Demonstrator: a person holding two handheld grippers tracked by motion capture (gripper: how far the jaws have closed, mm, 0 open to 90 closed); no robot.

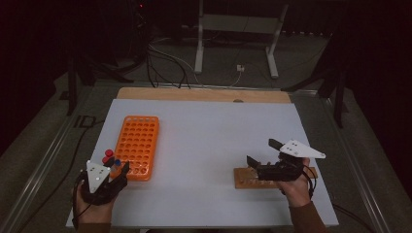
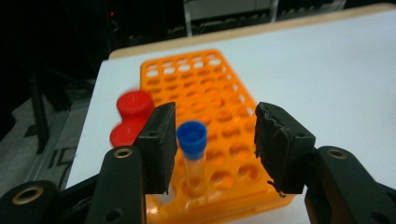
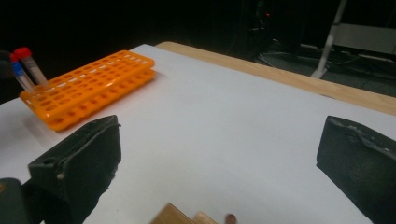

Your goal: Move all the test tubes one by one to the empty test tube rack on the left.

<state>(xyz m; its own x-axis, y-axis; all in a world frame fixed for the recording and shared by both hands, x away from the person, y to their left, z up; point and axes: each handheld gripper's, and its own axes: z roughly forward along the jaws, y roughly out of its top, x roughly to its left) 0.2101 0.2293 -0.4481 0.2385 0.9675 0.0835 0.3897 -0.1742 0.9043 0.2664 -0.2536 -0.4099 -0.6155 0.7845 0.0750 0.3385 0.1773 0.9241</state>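
- Left gripper (image 2: 212,140): jaws spread, standing either side of the blue-capped tube (image 2: 192,154) without pressing it.
- Blue-capped tube: upright in the orange rack (image 1: 138,145), at the rack's near end, beside two red-capped tubes (image 2: 132,116).
- Rack: near the white surface's (image 1: 209,141) left edge.
- Right gripper (image 1: 265,156): jaws spread wide, empty, over the wooden block (image 1: 245,178) near the surface's front-right corner.

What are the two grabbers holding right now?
Nothing. The blue-capped tube stands in the orange rack between the left gripper's open fingers, which don't press on it. The right gripper is open over bare table.
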